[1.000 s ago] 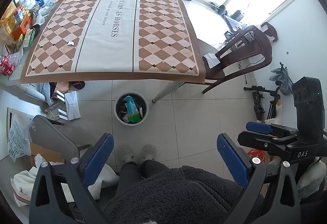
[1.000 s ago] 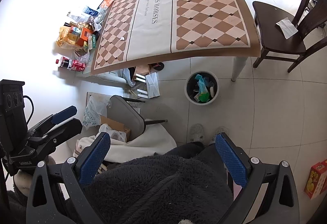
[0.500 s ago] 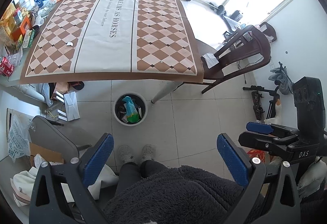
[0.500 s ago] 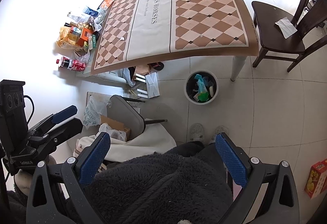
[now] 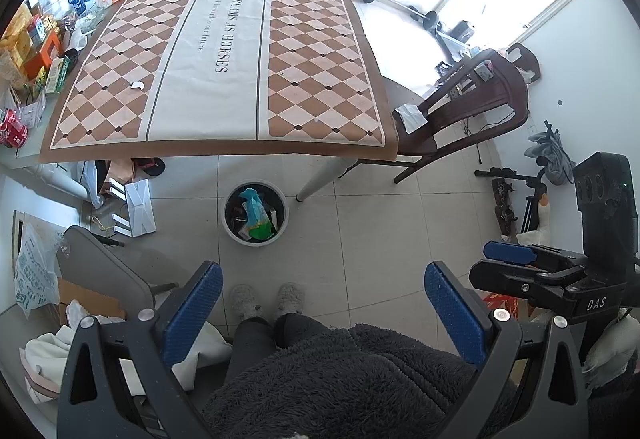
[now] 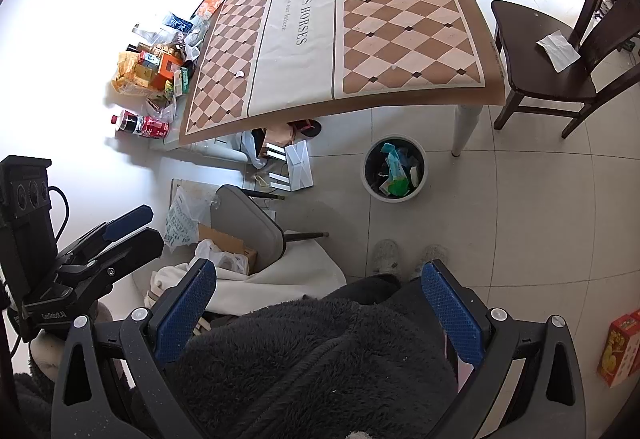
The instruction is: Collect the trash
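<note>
Both grippers are held high above the floor with nothing in them: the left gripper (image 5: 323,295) has its blue-padded fingers spread wide, and the right gripper (image 6: 319,293) is spread the same way.

The round white-rimmed trash bin (image 5: 255,214) stands on the tiled floor just in front of the near edge of the surface, a long one under a brown-and-cream diamond-patterned cloth (image 5: 224,67). The bin already holds wrappers. The only loose trash showing on the cloth is a small white paper scrap (image 5: 137,85), lying left of the cream centre stripe and well beyond the bin.

The likely trouble is that scrap. It looks thin and flat, so the pads may close over it and pinch the cloth instead, dragging it toward the edge. Reaching from the bin side also means leaning across the overhanging edge.

Right of the bin the floor is open up to the white table leg (image 5: 324,177) and the dark wooden chair (image 5: 464,123). Left of the bin, white cartons (image 5: 136,209) and a grey chair (image 5: 100,271) crowd the way.
</note>
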`<state>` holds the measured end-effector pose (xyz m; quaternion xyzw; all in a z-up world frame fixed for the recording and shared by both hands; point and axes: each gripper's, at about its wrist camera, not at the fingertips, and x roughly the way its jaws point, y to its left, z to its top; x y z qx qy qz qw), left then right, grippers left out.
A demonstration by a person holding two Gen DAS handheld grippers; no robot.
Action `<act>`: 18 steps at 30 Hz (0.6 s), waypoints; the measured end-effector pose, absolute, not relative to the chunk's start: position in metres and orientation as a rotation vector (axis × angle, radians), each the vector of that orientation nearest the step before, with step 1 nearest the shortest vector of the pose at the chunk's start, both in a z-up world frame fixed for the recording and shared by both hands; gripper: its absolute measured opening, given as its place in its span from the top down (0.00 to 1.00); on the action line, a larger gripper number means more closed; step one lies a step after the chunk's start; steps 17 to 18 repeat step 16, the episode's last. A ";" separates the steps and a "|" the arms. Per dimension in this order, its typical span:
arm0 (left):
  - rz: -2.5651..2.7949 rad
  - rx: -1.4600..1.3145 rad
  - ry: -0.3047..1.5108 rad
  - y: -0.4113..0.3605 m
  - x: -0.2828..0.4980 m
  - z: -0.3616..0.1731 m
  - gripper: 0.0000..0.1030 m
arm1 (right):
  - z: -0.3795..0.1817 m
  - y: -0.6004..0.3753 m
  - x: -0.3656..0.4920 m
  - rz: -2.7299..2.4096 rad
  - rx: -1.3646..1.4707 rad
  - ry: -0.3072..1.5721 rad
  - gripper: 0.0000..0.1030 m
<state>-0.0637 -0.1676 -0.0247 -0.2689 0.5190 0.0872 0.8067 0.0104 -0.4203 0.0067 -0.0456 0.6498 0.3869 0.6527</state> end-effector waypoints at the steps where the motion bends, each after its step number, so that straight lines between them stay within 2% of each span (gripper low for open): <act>1: 0.187 -0.575 1.111 -0.168 -0.064 -0.025 0.00 | 0.006 -0.420 0.010 0.878 -0.102 1.476 0.00; 18: 0.184 -0.577 1.110 -0.171 -0.072 -0.022 0.00 | 0.007 -0.422 0.004 0.880 -0.098 1.475 0.00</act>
